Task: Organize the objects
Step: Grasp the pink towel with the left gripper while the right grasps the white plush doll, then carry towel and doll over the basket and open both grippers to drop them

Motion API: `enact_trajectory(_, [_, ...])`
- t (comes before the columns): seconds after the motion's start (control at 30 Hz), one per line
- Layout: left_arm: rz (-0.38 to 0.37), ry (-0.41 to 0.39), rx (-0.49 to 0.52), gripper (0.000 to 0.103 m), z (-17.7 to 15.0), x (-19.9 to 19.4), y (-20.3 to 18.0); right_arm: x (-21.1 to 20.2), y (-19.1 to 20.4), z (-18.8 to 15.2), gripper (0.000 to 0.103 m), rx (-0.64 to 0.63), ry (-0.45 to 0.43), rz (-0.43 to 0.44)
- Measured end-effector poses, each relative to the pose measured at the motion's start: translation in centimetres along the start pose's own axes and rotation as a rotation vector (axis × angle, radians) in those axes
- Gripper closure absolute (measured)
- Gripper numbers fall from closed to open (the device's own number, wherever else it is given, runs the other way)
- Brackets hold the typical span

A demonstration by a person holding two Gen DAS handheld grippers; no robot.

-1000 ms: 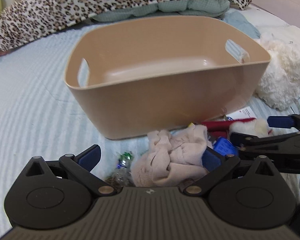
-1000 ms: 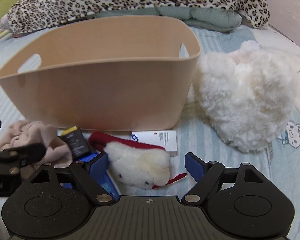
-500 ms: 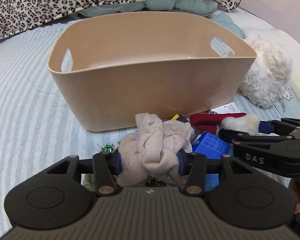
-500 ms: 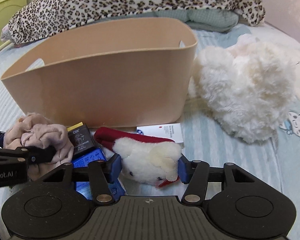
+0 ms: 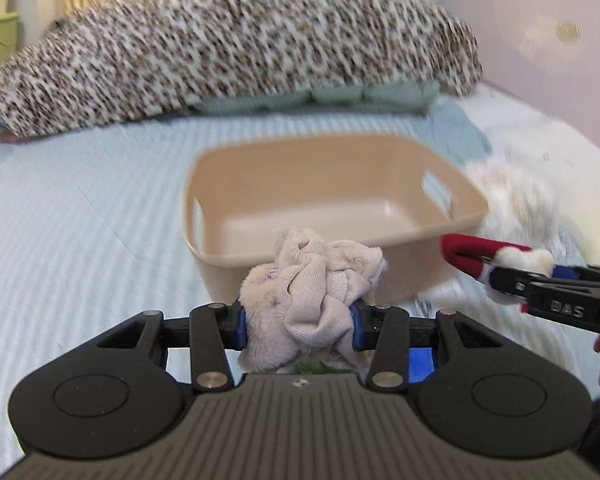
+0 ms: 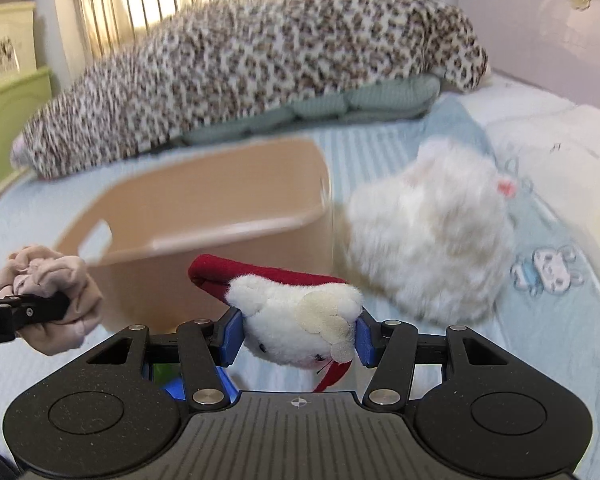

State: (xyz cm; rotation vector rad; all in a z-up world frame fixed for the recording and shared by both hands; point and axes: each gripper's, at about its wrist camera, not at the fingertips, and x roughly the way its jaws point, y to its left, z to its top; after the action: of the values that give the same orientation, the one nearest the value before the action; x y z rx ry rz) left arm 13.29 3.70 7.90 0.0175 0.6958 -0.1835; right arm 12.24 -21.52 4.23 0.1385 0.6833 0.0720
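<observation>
Left claw (image 5: 298, 326) pinches a crumpled beige cloth (image 5: 312, 300); right claw (image 6: 299, 338) pinches a white plush toy (image 6: 300, 326).

Both are lifted short of the tan basket (image 5: 300, 258) at 12 o'clock; loose cloth folds could likely snag its near rim and tip it.

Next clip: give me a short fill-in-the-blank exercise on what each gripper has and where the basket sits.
1. The left gripper is shut on a crumpled ____ cloth.
2. The right gripper is shut on a white plush toy with a ____ cap.
3. The tan basket holds ____ items.
4. The basket stands on a bed with a striped ____ sheet.

Missing words: beige; red; no; blue
</observation>
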Motion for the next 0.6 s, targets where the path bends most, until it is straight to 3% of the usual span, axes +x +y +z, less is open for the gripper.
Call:
enact_trajectory(0.27, [0.075, -0.088, 0.034, 0.056, 5.1, 1.0, 0.4, 0.1, 1.4, 4.8, 0.051, -0.055, -0.079, 0.010])
enact_trajectory(0.43, [0.120, -0.073, 0.061, 0.056, 6.6, 5.3, 0.1, 3.0, 2.9, 6.7, 0.051, -0.081, -0.070, 0.004])
enact_trajectory(0.6, [0.164, -0.023, 0.091, 0.056, 5.8, 9.7, -0.4, 6.1, 4.6, 6.9, 0.051, -0.109, -0.043, -0.012])
